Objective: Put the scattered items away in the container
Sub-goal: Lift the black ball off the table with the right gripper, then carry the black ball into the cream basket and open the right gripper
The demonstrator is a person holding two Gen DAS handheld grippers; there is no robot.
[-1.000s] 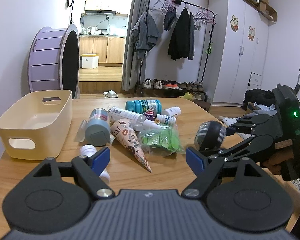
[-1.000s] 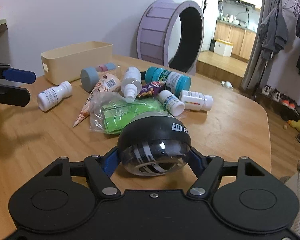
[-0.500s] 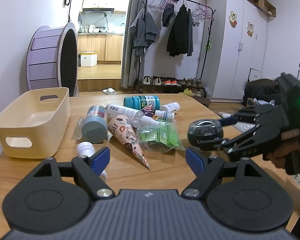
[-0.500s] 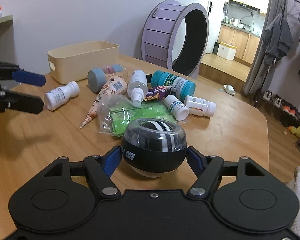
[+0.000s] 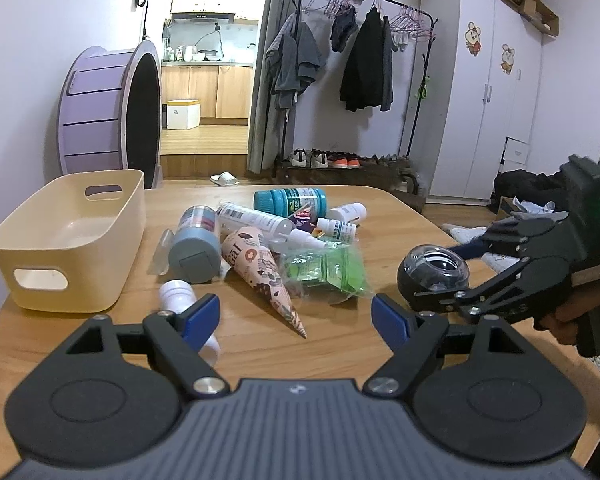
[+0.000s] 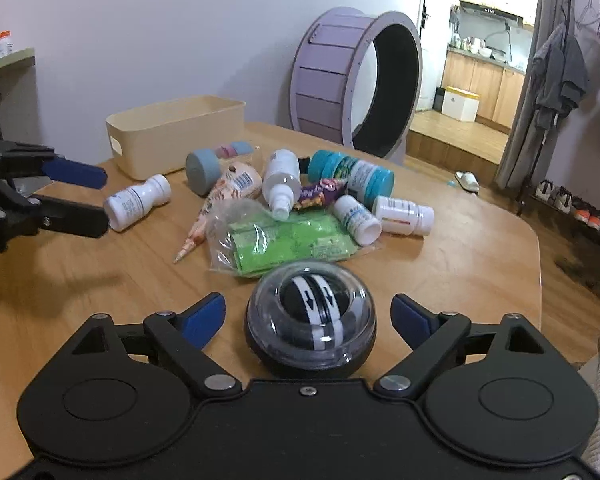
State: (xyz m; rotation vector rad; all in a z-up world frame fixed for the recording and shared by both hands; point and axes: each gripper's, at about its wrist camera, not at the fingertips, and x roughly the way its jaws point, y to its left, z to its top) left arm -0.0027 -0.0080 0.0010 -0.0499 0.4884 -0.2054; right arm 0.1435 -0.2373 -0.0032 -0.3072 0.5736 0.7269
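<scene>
Right wrist: gyro ball (image 6: pixel 310 320) sits dome-up between opening fingers (image 6: pixel 204 316).

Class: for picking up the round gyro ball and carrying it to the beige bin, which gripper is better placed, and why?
Right. The right gripper already straddles the gyro ball, pads just opened clear of it. The left gripper is open by a white bottle.

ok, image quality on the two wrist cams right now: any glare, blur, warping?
Left wrist: sharp, strong fisheye bend on the wardrobe and dark corners, soft indoor light. Right wrist: sharp too, glare spots on the clear dome of the ball between the open right claw, a soft shadow on the table under the left claw, bright kitchen doorway not blown out.
</scene>
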